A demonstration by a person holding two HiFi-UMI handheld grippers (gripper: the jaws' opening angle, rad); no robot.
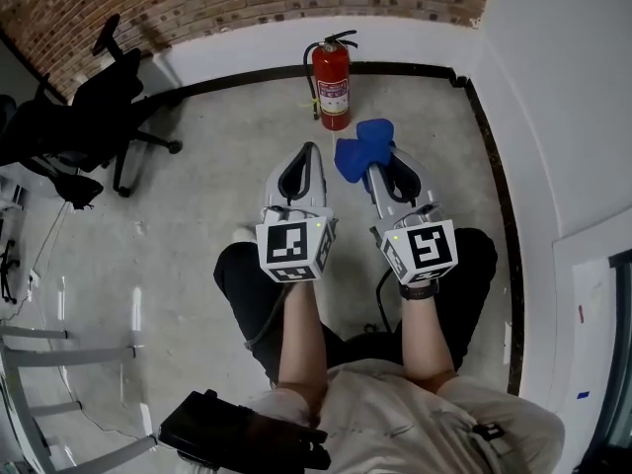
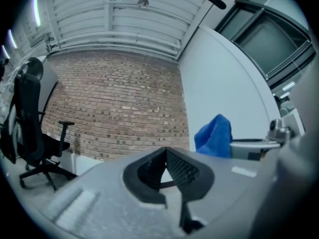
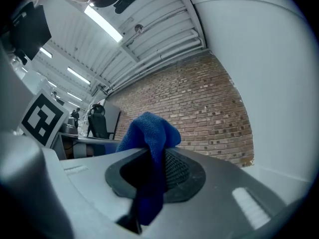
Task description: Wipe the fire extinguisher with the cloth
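Right gripper (image 1: 381,172) clamps cloth (image 1: 359,150); left gripper (image 1: 309,154) closed, empty. Approach step: I must next carry cloth to extinguisher (image 1: 333,85).

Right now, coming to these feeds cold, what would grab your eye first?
The red fire extinguisher stands alone on the floor at the foot of the wall. Just this side of it, a bright blue cloth is pinched in the right gripper, while the left gripper beside it is shut on nothing. A black office chair sits off to the left.

No legible text, extinguisher label (image 1: 334,91) (too small)
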